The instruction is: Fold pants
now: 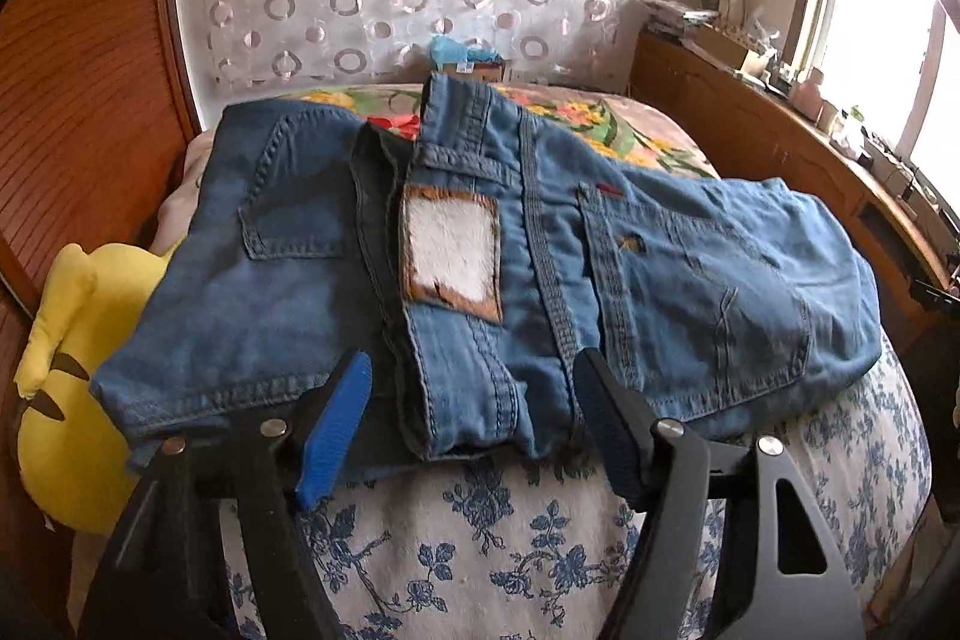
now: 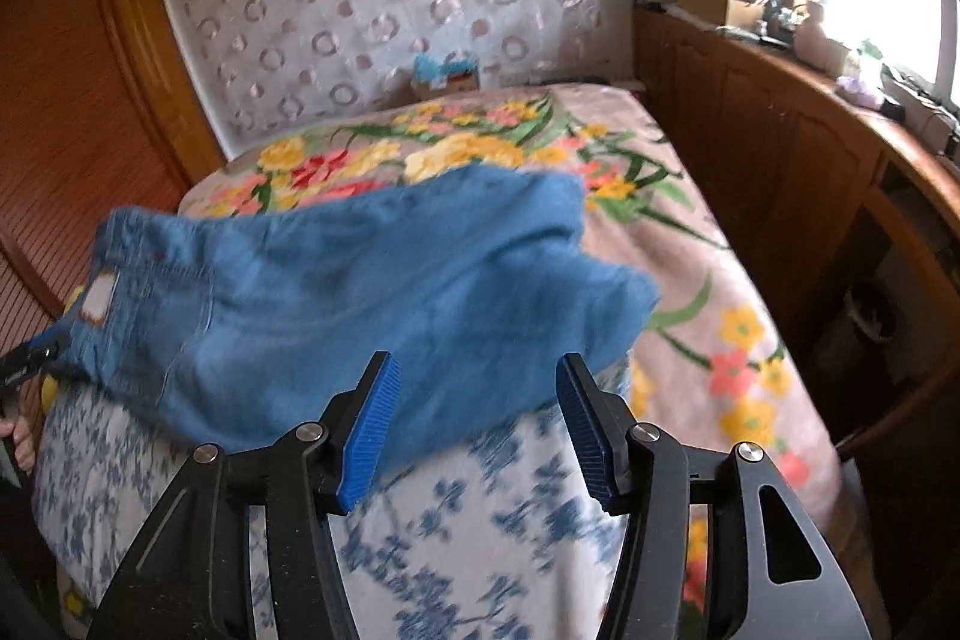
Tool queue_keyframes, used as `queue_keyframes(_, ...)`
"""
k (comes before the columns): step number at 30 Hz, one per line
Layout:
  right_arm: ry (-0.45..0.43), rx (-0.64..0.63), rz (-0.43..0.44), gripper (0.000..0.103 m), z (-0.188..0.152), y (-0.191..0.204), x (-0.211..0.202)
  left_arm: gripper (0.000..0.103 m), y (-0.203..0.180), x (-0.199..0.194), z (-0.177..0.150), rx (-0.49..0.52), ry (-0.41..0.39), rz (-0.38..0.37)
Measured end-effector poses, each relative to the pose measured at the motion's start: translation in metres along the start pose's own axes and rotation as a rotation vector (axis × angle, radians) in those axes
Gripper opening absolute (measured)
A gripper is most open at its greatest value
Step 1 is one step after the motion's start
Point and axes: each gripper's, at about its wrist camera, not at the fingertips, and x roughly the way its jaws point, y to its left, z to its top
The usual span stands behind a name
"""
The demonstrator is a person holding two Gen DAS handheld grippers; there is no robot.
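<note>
Blue jeans (image 1: 660,268) lie folded into a short bundle on the bed, with the waistband and its white label patch (image 1: 453,250) on top. My left gripper (image 1: 473,361) is open at the bundle's near edge; the waistband end lies between the blue pads (image 1: 333,424) without being pressed. In the right wrist view the jeans (image 2: 360,280) are blurred and the patch (image 2: 99,301) sits at their left end. My right gripper (image 2: 477,361) is open over the near edge of the leg part. The left gripper's fingers (image 2: 30,358) show at the far left there.
The jeans rest on a white cover with blue flowers (image 1: 510,550) at the bed's near end; a bright floral blanket (image 2: 720,250) covers the rest. A yellow plush toy (image 1: 66,400) lies at the left. A long wooden cabinet (image 2: 780,148) runs along the right, under the window.
</note>
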Motion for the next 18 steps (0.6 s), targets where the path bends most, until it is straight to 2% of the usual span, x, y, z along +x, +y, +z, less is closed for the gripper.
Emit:
queue_keyframes(5,0.042,-0.009,0.079,0.057,0.004,0.013,0.015,0.062,0.000,0.007,-0.005,0.000,0.025,0.003)
queue_keyframes(9,0.066,-0.054,0.138,0.057,0.005,0.022,0.025,0.062,0.000,0.011,-0.010,0.002,0.040,0.003)
queue_keyframes(18,0.103,-0.156,0.189,0.056,0.007,0.030,0.046,0.062,0.000,0.021,-0.016,0.013,0.072,0.012)
